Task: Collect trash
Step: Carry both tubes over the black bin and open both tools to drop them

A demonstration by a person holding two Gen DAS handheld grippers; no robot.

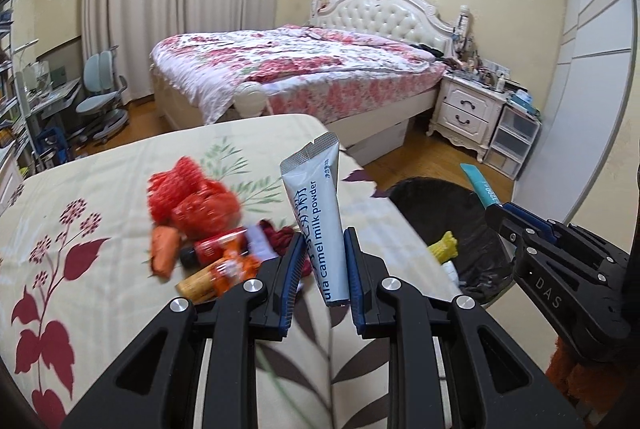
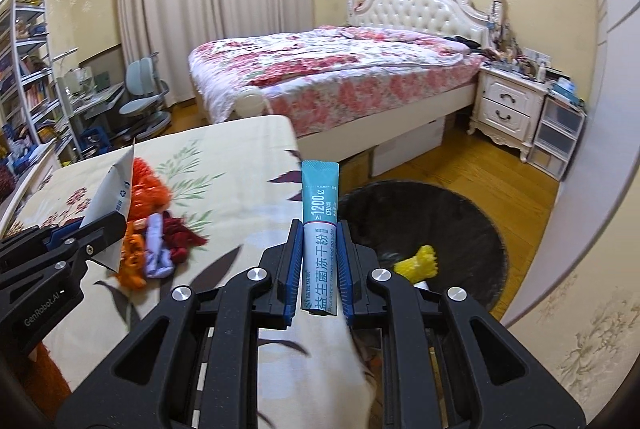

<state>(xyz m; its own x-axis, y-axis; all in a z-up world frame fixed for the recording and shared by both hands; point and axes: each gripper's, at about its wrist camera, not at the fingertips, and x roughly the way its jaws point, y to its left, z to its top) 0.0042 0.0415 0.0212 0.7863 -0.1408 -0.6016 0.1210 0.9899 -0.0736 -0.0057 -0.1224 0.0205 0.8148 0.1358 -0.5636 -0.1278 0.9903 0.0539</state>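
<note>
Two sachets held: camel-milk sachet (image 1: 318, 225) left; teal sachet (image 2: 320, 229) right.

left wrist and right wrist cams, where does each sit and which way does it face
Left wrist: on the left gripper, facing along its fingers over the floral-clothed table toward the bed; it grips a camel milk powder sachet; the right gripper shows at right.
Right wrist: on the right gripper, facing the same way above the black-lined trash bin; it grips a teal probiotics sachet; the left gripper shows at left.
Shared: table, bed, bin, yellow trash, red-orange litter pile.
</note>
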